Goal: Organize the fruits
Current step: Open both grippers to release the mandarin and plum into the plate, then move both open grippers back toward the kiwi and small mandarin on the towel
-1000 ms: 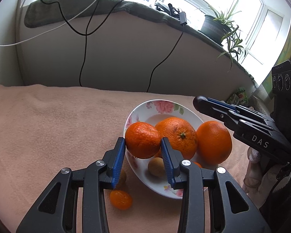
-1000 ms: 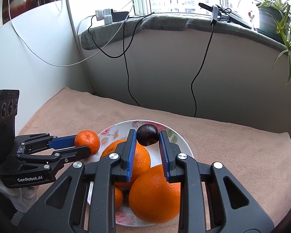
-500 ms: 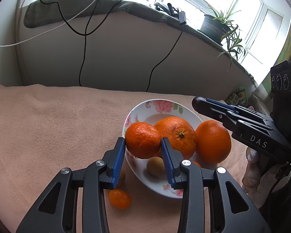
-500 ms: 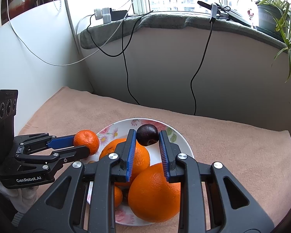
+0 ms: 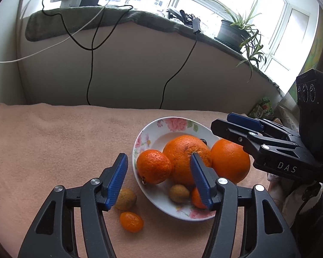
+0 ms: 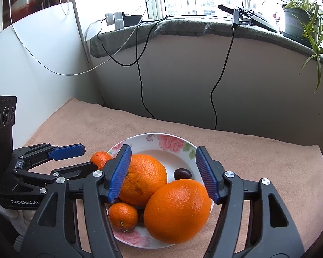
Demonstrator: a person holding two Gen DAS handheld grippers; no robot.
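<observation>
fruit: most of it piled in the floral bowl (image 5: 140, 138), two pieces on the cloth beside it
bowl: white with pink flower print, sits on the peach towel (image 5: 53, 137), near the right side of it
big oranges: two. One (image 6: 143, 179) mid-bowl, the other (image 6: 177, 210) at the bowl's near-right rim in the right wrist view, touching each other
mandarin: (image 5: 154, 166) on the bowl's left rim, leaning against the mid orange
small mandarin: (image 6: 123, 216) low in the bowl, wedged under the two big oranges
dark plum: (image 6: 182, 174) on the bowl floor behind the oranges, free of both grippers
brown fruit in bowl: (image 5: 179, 193) small, round, tan, near the front rim; type unclear
outside bowl: tan round fruit (image 5: 126, 198) on the towel just left of the bowl, partly behind the left finger pad; kumquat (image 5: 131, 221) just in front of it, nearly touching
left gripper: (image 5: 159, 180) jaws spread wide, holding nothing; mandarin sits in the gap between the pads, no contact visible
right gripper: (image 6: 163, 173) jaws spread wide, empty; hovers over the bowl, pads straddling the two big oranges from above
backdrop: grey sill wall with black cables (image 6: 141, 79) hanging down; potted plant (image 5: 234, 32) on the sill
</observation>
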